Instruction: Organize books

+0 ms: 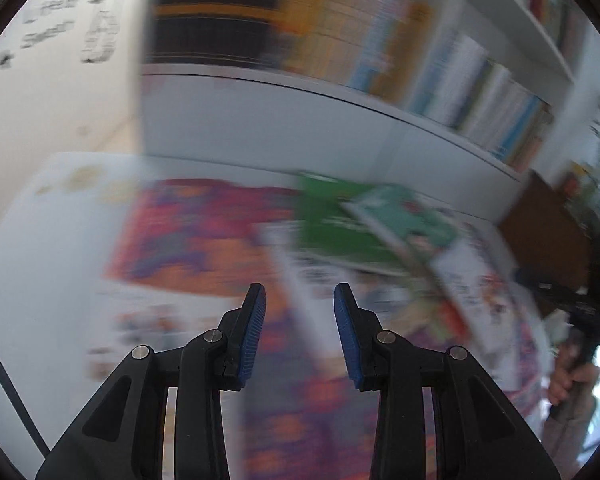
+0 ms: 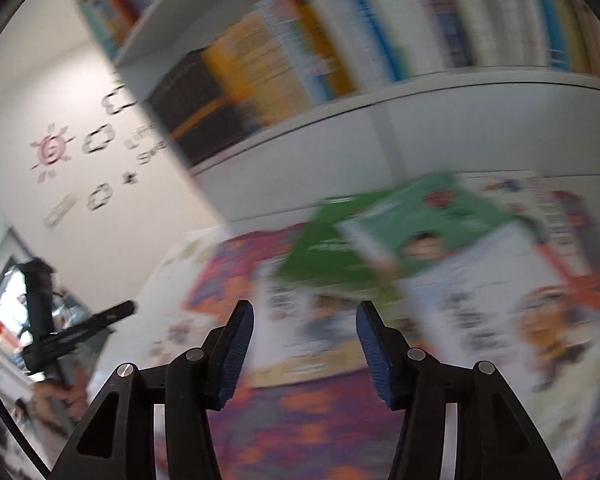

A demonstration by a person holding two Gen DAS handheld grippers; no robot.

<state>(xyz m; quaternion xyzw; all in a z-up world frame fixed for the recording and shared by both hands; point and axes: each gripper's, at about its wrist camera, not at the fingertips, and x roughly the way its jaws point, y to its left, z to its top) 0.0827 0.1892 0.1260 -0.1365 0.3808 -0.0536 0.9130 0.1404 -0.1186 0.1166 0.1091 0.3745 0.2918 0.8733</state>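
Both grippers (image 1: 300,300) (image 2: 305,316) have black linkages, silver screws and ribbed blue jaws.

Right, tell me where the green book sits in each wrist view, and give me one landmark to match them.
Left wrist view: the green book lies right of centre, on top of the spread of books, beyond the open left gripper.
Right wrist view: the green book lies centre right, just beyond the open right gripper.
Shared landmark: the white bookshelf ledge behind it.
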